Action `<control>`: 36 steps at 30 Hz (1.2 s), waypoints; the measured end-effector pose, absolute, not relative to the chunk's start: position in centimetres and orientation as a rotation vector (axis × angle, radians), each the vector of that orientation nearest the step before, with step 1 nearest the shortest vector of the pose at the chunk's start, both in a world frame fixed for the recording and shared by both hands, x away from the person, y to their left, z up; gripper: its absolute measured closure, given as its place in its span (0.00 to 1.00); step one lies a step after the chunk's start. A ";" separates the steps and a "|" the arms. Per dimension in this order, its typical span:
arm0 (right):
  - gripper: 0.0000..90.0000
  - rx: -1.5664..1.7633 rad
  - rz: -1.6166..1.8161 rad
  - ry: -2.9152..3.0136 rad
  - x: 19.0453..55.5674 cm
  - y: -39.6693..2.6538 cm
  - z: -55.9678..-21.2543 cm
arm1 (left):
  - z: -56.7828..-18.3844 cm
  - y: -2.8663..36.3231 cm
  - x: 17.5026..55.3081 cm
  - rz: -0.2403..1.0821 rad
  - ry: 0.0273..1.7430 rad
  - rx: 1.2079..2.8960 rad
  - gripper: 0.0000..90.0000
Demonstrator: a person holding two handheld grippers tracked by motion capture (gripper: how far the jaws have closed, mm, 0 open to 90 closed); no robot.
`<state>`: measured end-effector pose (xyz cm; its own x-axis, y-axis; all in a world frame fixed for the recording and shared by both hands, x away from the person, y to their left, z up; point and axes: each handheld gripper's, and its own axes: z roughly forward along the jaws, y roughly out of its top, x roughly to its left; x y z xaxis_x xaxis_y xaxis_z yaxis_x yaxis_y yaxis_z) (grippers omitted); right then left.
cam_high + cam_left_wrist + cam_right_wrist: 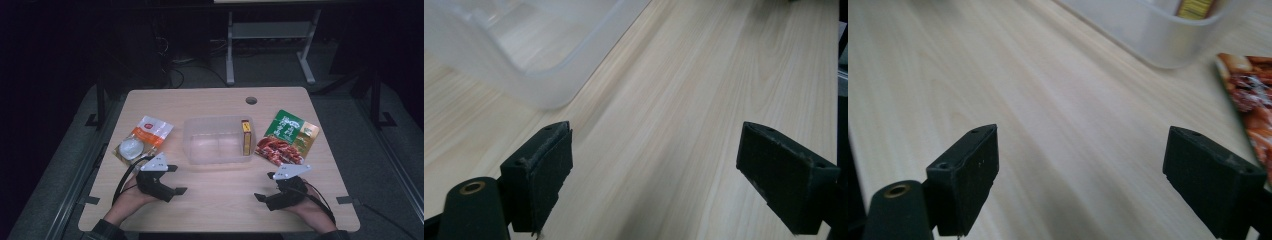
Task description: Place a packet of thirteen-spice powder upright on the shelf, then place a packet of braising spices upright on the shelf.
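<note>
Both grippers, left gripper (pixel 176 179) and right gripper (pixel 264 186), rest fingers apart, empty, near the clear bin (pixel 217 156) ahead.

Overhead looks forward-down; gripper views skim tabletop (pixel 220 200), sharing bin (pixel 217 141).

Wooden table (pixel 220 200): one. Clear plastic container (pixel 218 140): one, set at the table's middle. Yellow box (pixel 246 137): one, standing inside the container at its right end. Food pouches: two in all, namely one white-and-orange pouch (pixel 142 138) left of the container and one green pouch with a meat picture (pixel 288 137) right of it. Hand-held tools: two, namely one left tool (pixel 176 179) and one right tool (pixel 264 186), each with two black jaws and one grey three-cornered plate on top. Cable hole (pixel 251 100) in the table top: one, near the far edge.
</note>
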<state>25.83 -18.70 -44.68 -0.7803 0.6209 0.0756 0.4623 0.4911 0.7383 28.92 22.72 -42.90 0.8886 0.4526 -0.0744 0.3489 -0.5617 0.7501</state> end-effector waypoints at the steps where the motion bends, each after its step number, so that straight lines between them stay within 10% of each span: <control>1: 0.16 0.945 1.155 2.523 26.0 -18.8 -44.7 | -43.0 23.1 28.8 0.169 0.577 2.225 0.16; 19: 0.29 1.128 1.094 2.354 31.7 -22.3 -44.6 | -44.3 26.1 27.8 0.135 0.668 2.177 0.16; 36: 0.99 1.257 0.872 2.271 38.3 -25.3 -45.3 | -45.1 25.5 28.1 0.115 0.683 2.240 0.16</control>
<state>38.33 -25.33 -45.29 -0.5149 0.8560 -0.0452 0.6058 0.4007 0.6873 28.08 25.50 -45.14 0.8517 0.5080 -0.1287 0.4378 -0.5549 0.7074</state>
